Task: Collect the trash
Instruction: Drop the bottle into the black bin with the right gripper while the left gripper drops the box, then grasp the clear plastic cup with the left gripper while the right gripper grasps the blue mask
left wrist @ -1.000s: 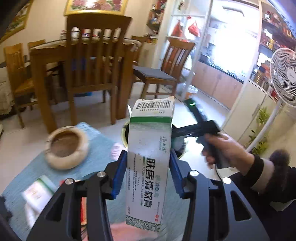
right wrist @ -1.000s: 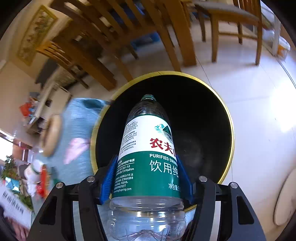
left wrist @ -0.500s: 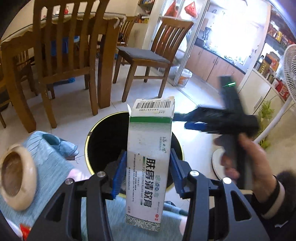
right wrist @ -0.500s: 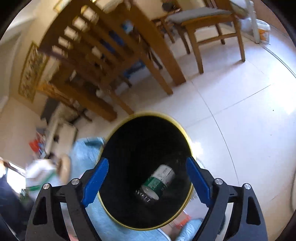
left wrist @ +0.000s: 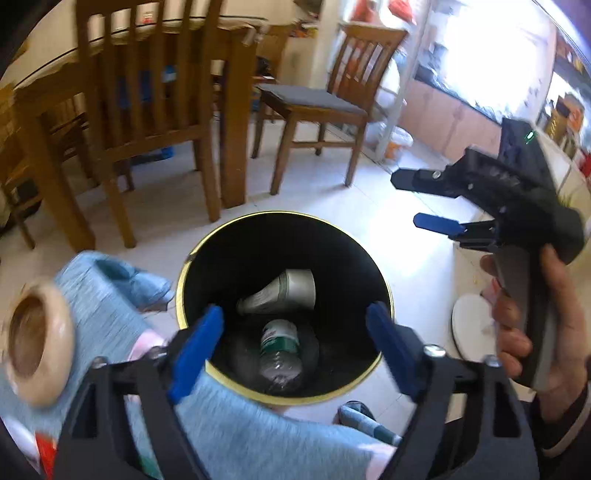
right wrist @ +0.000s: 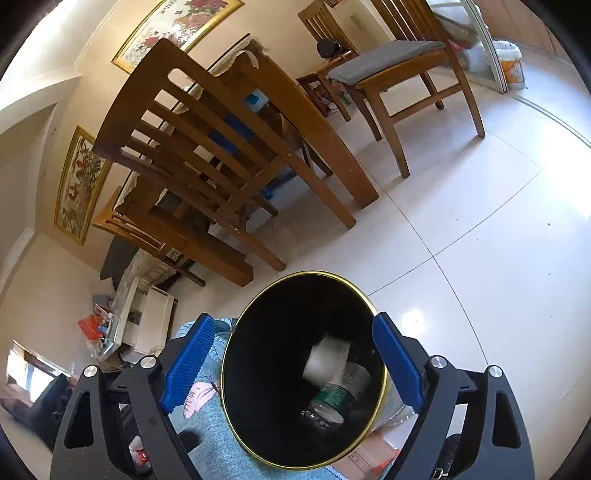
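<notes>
box [left wrist: 280, 293] and bottle [left wrist: 279, 345] in bin [left wrist: 280, 399], below open left gripper [left wrist: 295, 343]

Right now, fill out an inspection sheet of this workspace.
Surface: blue cloth on the table beside the bin; pale tiled floor.
Job's things: black bin with gold rim holds a water bottle and a white carton.
Clutter: wooden bowl on the cloth; small packets at the cloth's far side, blurred.
Grippers: left gripper open, jaws just opened, nothing between them; right gripper open, empty, jaws just opened.
Cables: nothing seen.
Surroundings: wooden chairs, dining table, framed pictures, white fan base.
</notes>
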A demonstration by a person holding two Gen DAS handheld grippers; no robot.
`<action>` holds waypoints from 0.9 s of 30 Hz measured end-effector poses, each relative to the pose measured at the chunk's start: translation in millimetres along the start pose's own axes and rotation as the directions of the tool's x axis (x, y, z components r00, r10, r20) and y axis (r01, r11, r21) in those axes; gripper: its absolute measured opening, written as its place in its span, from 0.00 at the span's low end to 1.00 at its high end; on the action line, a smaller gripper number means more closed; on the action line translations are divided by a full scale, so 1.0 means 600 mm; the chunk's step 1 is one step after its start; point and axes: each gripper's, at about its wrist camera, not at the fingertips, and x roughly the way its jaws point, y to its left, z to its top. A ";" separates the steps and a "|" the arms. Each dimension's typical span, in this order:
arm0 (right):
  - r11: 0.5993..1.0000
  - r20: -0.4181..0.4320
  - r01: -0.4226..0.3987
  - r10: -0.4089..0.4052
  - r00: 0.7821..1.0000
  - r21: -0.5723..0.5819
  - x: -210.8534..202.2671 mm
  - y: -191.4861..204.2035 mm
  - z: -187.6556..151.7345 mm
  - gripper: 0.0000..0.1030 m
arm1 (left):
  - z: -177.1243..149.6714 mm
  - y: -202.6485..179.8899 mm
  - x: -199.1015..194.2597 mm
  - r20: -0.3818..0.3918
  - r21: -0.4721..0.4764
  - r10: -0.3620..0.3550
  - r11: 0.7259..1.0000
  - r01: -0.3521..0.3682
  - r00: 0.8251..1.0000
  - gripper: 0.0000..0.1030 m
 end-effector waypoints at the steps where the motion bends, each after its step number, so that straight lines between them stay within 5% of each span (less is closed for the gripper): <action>1: 1.000 0.000 0.008 -0.008 1.000 -0.024 0.003 0.011 -0.003 0.85 | -0.014 0.006 -0.022 0.018 -0.024 0.026 0.999 -0.025 1.000 0.97; 7: 0.973 -0.012 -0.020 0.017 1.000 -0.228 0.018 0.095 -0.044 0.91 | -0.117 0.036 -0.166 0.078 -0.147 0.182 0.975 -0.169 0.980 0.97; 12: 0.870 -0.100 -0.132 0.096 0.990 -0.476 0.033 0.212 -0.130 0.96 | -0.241 0.072 -0.301 0.084 -0.223 0.348 0.920 -0.323 0.934 0.97; 17: 0.725 -0.246 -0.259 0.127 0.961 -0.638 0.049 0.324 -0.258 0.97 | -0.381 0.146 -0.451 0.055 -0.378 0.524 0.799 -0.468 0.850 0.97; 24: 0.546 -0.427 -0.439 0.157 0.891 -0.714 0.041 0.402 -0.452 0.96 | -0.546 0.257 -0.603 -0.050 -0.571 0.694 0.570 -0.590 0.719 0.97; 27: 0.501 -0.457 -0.463 0.145 0.878 -0.731 0.041 0.427 -0.507 0.96 | -0.587 0.290 -0.647 -0.048 -0.626 0.717 0.521 -0.580 0.696 0.97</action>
